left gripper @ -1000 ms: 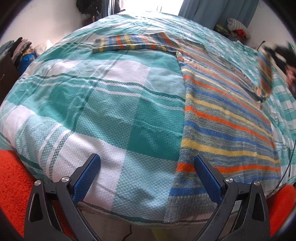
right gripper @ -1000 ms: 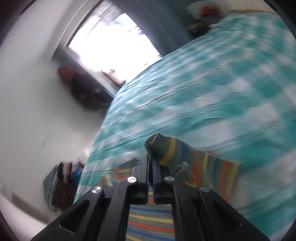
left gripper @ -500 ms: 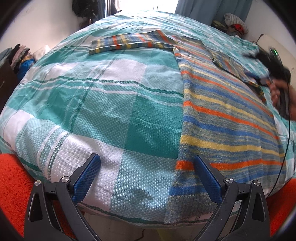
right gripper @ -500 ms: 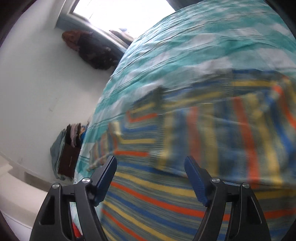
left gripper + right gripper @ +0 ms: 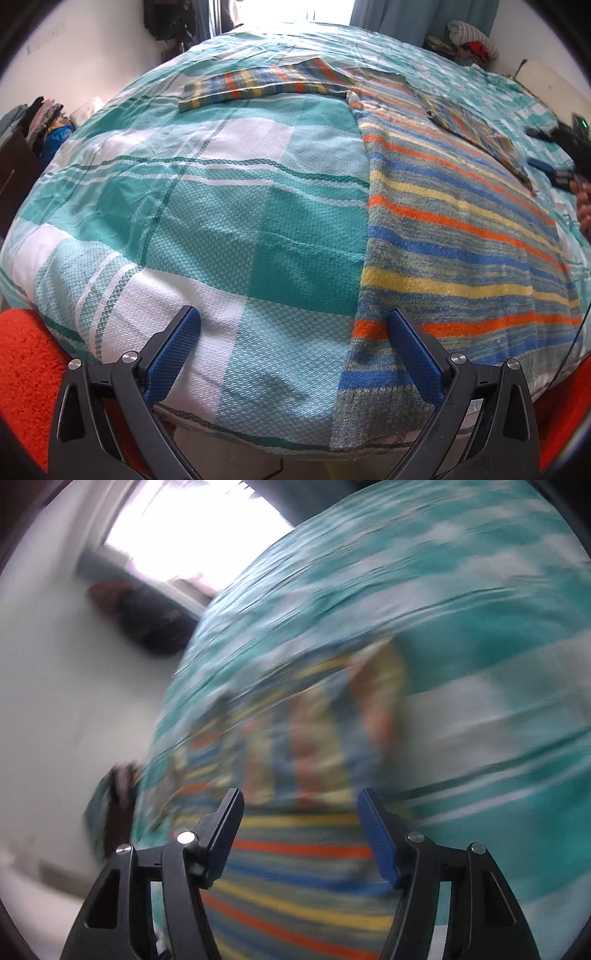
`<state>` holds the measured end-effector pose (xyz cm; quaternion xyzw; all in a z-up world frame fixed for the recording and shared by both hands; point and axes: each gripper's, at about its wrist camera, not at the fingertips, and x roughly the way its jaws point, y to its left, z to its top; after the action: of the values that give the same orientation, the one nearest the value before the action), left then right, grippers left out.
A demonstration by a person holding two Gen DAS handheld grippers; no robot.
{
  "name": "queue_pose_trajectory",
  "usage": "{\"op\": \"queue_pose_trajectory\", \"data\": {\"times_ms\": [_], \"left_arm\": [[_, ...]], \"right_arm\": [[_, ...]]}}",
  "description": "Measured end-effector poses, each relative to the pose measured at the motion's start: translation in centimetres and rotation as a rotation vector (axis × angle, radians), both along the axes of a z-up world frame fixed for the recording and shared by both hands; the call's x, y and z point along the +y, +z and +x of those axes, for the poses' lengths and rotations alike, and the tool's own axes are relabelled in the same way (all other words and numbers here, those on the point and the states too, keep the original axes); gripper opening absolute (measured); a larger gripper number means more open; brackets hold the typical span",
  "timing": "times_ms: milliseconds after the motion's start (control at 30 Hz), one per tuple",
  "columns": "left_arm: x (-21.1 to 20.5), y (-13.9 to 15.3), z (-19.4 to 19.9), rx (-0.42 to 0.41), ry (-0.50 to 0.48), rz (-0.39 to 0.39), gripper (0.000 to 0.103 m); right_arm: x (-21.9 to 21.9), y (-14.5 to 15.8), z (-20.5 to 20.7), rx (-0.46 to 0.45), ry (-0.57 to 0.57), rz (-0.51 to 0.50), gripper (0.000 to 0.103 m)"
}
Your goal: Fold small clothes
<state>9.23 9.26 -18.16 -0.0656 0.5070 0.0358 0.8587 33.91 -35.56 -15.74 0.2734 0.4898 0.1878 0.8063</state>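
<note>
A striped knit sweater in blue, orange, yellow and grey lies flat on the bed. Its left sleeve stretches out to the far left. Its right sleeve lies folded over the body. My left gripper is open and empty, low at the near edge of the bed, by the sweater's hem. My right gripper is open and empty above the sweater; that view is blurred. It also shows at the right edge of the left wrist view.
The bed carries a teal and white checked cover. An orange rug lies on the floor at the near side. Piles of clothes stand at the left wall and at the far right corner.
My right gripper carried the right sleeve over the sweater's body, opened and let it go. It has since drawn back to the right. My left gripper stayed open and still.
</note>
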Motion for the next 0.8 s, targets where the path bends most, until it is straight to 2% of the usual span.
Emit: {"op": "queue_pose_trajectory", "data": {"times_ms": [67,133,167,200,233,267,300,333,367,400,500,567,633,733,800], "left_arm": [[-0.1,-0.1,0.0,0.003,-0.006,0.011,0.101],[-0.2,-0.2,-0.1,0.004,-0.008,0.020,0.102],[-0.2,-0.2,-0.1,0.005,-0.008,0.022,0.102],[-0.2,-0.3,-0.1,0.007,-0.008,0.024,0.102],[-0.3,-0.3,0.0,0.008,-0.008,0.027,0.102],[-0.3,-0.4,0.0,0.008,-0.007,0.029,0.102],[-0.3,-0.5,0.0,0.008,-0.006,0.031,0.103],[-0.3,-0.5,0.1,0.010,-0.005,0.032,0.103],[-0.3,-0.5,0.1,0.011,-0.003,0.032,0.103],[-0.3,-0.6,0.2,0.011,-0.001,0.030,0.103],[-0.2,-0.6,0.2,0.011,0.002,0.023,0.103],[-0.1,-0.6,0.2,0.012,0.002,0.018,0.103],[-0.1,-0.8,0.2,0.013,0.001,0.017,0.103],[-0.2,-0.8,0.1,0.009,-0.003,0.028,0.103],[-0.3,-0.9,0.1,0.007,-0.005,0.030,0.103]], "right_arm": [[1.9,-0.9,0.4,0.016,0.010,-0.057,0.065],[1.8,-3.1,1.0,0.083,-0.064,-0.141,0.065],[1.0,-4.0,0.8,0.109,-0.114,-0.173,0.061],[-0.2,-4.5,0.4,0.112,-0.164,-0.162,0.054],[-1.1,-4.5,0.1,0.108,-0.193,-0.154,0.044],[-1.7,-4.2,-0.5,0.100,-0.213,-0.170,0.043],[-1.9,-3.4,-1.2,0.080,-0.218,-0.230,0.045],[-1.9,-2.1,-2.3,0.047,-0.205,-0.341,0.055],[-1.8,-1.3,-2.9,0.019,-0.191,-0.386,0.060],[-1.8,-0.3,-4.3,-0.020,-0.165,-0.412,0.061],[-1.0,1.8,-8.8,-0.096,-0.085,-0.448,0.062],[0.6,2.3,-11.8,-0.133,-0.040,-0.463,0.070],[2.7,2.1,-15.4,-0.156,-0.019,-0.473,0.073],[5.3,1.1,-20.3,-0.140,-0.020,-0.467,0.076],[6.5,-0.7,-22.6,-0.073,-0.042,-0.455,0.078]]}}
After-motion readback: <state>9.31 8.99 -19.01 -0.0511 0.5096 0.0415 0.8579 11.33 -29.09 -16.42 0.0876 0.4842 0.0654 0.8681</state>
